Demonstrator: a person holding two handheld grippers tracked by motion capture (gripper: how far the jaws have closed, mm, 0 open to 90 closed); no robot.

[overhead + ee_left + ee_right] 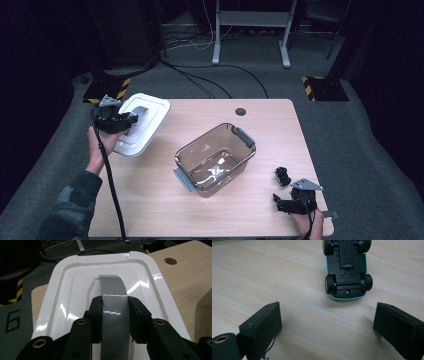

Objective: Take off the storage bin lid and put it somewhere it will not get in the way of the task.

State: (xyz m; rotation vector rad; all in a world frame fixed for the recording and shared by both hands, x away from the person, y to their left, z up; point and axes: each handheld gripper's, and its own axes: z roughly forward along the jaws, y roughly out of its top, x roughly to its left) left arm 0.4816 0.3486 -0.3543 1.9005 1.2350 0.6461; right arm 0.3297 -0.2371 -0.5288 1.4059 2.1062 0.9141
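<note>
A pale wooden table (165, 200) is seen from above, with dark grey floor around it. At the far left corner, a white rectangular lid (147, 117) is held tilted above the table's left edge by the left gripper (131, 119). In the left gripper view, the jaws are clenched on the lid's grey arched handle (113, 300), one black pad pressed against each side of it. Near the middle of the table a clear, brownish plastic container (215, 159) is stood open, with a grey latch at its far right end and another at its near left end. It is set well apart from the lid. At the near right corner, the right gripper (285, 202) is held low over the table, its jaws released and spread wide with nothing between them. Just beyond them, a small toy car (347, 267) is lain upside down, its black underside and four wheels turned upward and a teal body edge visible.
</note>
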